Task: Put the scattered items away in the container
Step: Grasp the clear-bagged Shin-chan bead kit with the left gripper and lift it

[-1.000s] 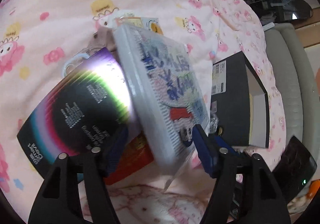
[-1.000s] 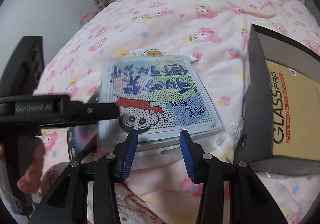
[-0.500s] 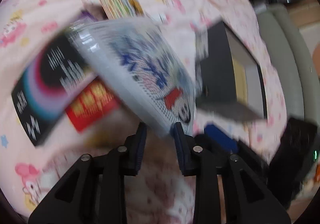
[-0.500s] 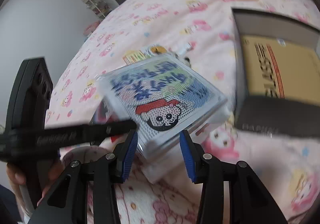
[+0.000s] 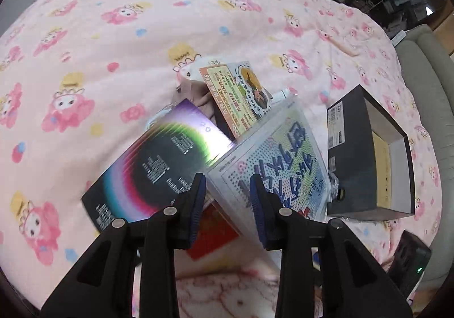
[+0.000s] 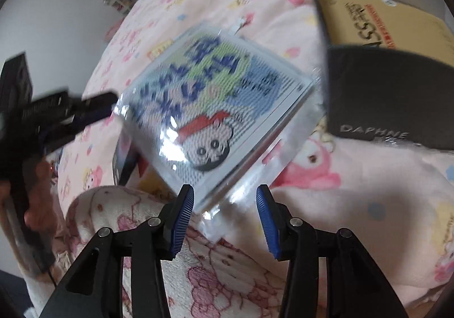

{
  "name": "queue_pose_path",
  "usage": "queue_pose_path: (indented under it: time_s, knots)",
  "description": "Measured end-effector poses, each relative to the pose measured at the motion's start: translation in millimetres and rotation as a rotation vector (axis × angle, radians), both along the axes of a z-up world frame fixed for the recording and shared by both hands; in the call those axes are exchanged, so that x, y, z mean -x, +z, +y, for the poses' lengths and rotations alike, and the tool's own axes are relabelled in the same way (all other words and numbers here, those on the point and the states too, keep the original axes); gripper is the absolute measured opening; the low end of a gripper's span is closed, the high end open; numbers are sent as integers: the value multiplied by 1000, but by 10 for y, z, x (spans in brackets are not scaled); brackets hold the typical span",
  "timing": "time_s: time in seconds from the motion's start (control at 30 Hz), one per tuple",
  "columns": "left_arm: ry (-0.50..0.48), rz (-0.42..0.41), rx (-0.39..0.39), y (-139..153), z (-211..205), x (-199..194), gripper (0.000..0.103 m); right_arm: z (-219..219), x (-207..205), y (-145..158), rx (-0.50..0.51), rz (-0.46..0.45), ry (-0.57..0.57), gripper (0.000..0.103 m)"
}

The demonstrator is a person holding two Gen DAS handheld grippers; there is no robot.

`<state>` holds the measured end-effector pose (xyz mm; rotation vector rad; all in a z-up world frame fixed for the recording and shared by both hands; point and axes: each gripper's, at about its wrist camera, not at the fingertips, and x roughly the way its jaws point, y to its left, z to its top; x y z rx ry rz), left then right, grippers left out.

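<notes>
My left hand-held gripper (image 5: 227, 198) is clamped on the wrapped case (image 5: 272, 164) — tilted above the bed (image 5: 113, 34), beside the black box (image 5: 366, 164). My right hand-held gripper (image 6: 225, 218) hangs apart — nothing between its fingers.

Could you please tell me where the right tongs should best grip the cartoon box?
By its near corner, coming straight in from the near side. The flat cartoon box is tilted, that corner pointing between the open right tongs; the left tongs hold its left corner.
</notes>
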<state>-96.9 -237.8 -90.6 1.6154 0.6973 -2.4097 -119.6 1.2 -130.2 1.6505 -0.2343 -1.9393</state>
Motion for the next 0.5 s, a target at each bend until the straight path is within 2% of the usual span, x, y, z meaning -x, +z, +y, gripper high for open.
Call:
queue_pose_path:
  time_s: [0.1, 0.17, 0.33, 0.5]
  knots:
    - [-25, -9, -2, -59, -51, 157, 34, -87, 56, -152, -12, -39, 9, 42]
    - [-21, -1, 7, -73, -97, 199, 40, -148, 76, -195, -11, -42, 11, 42]
    - [-13, 70, -16, -50, -235, 310, 40, -272, 125, -223, 20, -43, 7, 45]
    - [-84, 30, -91, -217, -196, 408, 39, -305, 158, -227, 54, -35, 13, 46]
